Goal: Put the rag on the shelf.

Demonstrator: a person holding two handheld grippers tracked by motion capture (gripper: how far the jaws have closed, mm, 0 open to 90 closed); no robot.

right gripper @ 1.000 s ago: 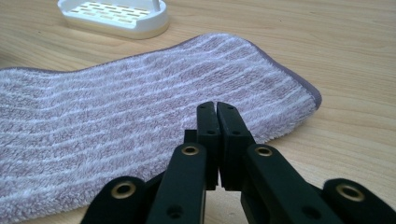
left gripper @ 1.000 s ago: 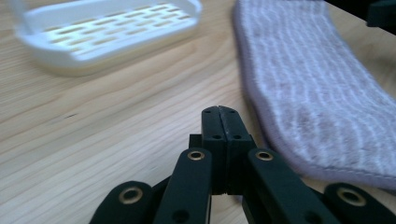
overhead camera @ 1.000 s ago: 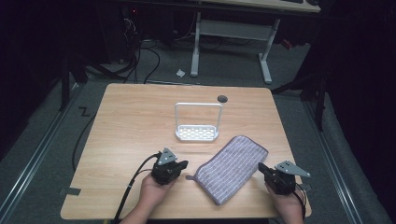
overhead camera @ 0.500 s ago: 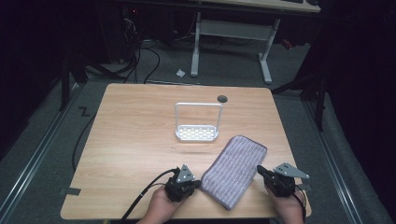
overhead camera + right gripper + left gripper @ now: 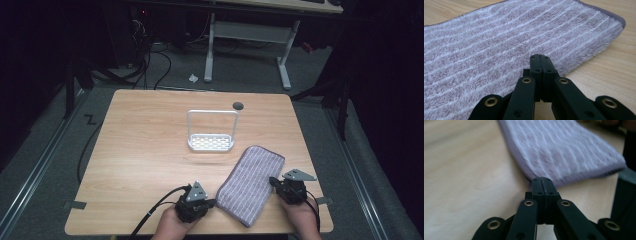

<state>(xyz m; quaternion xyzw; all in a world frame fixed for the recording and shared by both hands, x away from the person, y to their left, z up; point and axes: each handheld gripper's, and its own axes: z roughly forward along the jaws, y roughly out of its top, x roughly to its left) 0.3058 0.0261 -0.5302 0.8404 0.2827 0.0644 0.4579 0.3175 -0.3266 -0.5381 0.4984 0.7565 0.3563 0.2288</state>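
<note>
A folded purple striped towel (image 5: 252,182) lies slanted on the wooden table (image 5: 145,150) near the front edge. My left gripper (image 5: 214,202) is shut, its tips against the towel's near left edge. In the left gripper view the closed tips (image 5: 541,180) meet the towel (image 5: 564,150) at its hem, with no cloth seen between the jaws. My right gripper (image 5: 272,181) is shut too, at the towel's right edge. In the right gripper view its tips (image 5: 540,57) rest over the towel (image 5: 511,37) at that border.
A small white rack with a tall wire handle (image 5: 211,142) stands at mid-table, just behind the towel. A dark round hole (image 5: 238,105) sits near the table's far edge. Bare wood spreads to the left. Desk legs and cables stand on the floor beyond.
My left gripper has moved right and toward the front edge, staying at the towel's near end. The towel's near end has swung right with it, so it lies steeper. The right gripper barely moved.
</note>
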